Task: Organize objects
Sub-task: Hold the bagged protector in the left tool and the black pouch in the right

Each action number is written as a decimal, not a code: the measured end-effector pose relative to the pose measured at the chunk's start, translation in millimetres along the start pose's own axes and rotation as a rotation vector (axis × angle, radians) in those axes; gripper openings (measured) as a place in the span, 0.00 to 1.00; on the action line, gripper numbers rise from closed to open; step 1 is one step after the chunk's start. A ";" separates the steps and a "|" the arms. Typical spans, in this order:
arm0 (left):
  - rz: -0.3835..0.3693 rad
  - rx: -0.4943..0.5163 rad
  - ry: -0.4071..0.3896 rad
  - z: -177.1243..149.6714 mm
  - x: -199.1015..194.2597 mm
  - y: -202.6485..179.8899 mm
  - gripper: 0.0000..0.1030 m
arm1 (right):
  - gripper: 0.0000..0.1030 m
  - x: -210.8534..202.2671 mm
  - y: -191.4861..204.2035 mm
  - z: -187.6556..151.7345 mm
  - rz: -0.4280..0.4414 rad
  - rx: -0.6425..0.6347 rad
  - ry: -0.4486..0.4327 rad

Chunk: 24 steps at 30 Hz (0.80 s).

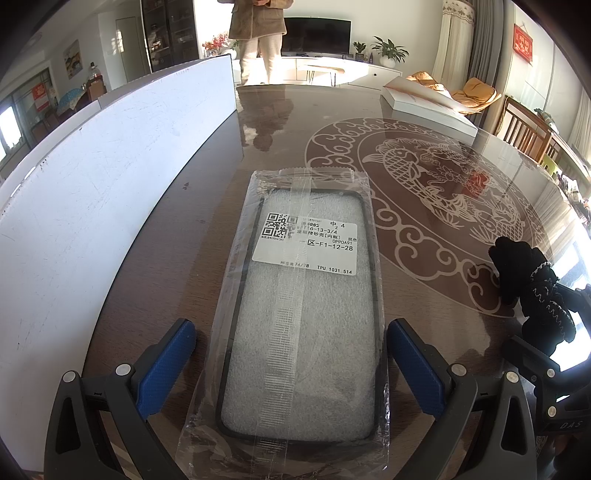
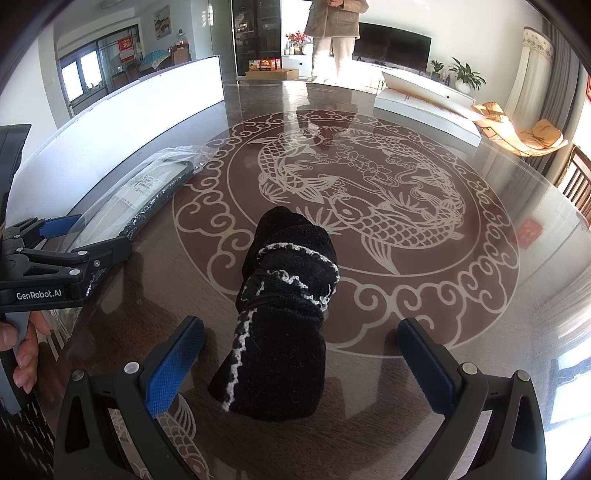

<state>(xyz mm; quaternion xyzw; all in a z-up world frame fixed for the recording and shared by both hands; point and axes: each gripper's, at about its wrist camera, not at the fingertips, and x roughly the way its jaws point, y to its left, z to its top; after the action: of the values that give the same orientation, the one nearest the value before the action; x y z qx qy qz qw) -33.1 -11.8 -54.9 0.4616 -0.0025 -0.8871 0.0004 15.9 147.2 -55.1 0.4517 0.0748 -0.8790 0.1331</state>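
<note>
A phone case in a clear plastic bag (image 1: pixel 303 295), with a white label and foam insert, lies flat on the dark table. My left gripper (image 1: pixel 291 354) is open, its blue pads (image 1: pixel 168 363) on either side of the bag's near end without pressing it. The same bag (image 2: pixel 147 188) shows at the left of the right wrist view. A black knitted glove (image 2: pixel 284 314) with white stitching lies bunched on the table; my right gripper (image 2: pixel 301 365) stands open around its near end. The glove (image 1: pixel 528 284) also appears at the right edge of the left wrist view.
A long white box (image 1: pixel 92 206) runs along the table's left side. Another white box (image 1: pixel 432 105) lies at the far right. The glass-topped table (image 2: pixel 406 295) bears a fish pattern. A person (image 1: pixel 260 33) stands beyond the far edge. Wooden chairs (image 1: pixel 524 125) stand at the right.
</note>
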 end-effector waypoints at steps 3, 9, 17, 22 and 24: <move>0.000 0.000 0.000 0.1 0.1 0.0 1.00 | 1.00 0.0 0.0 0.0 0.000 0.000 0.000; -0.003 -0.003 0.013 0.9 0.5 -0.1 1.00 | 1.00 -0.2 0.0 -0.2 0.000 0.000 0.000; -0.048 0.058 0.015 17.0 10.6 -7.0 1.00 | 1.00 -0.6 0.1 -0.4 0.000 0.000 0.000; -0.052 0.069 -0.010 17.3 7.2 -6.4 0.84 | 1.00 2.1 -0.4 7.6 0.011 -0.009 0.075; -0.055 0.079 -0.035 15.9 3.6 -5.7 0.72 | 1.00 6.4 -4.9 20.2 0.006 0.008 0.179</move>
<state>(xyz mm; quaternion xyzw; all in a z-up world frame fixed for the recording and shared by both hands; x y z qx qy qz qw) -48.2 -6.0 -48.6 0.4454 -0.0247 -0.8940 -0.0422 -4.8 145.8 -48.5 0.5293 0.0815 -0.8349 0.1267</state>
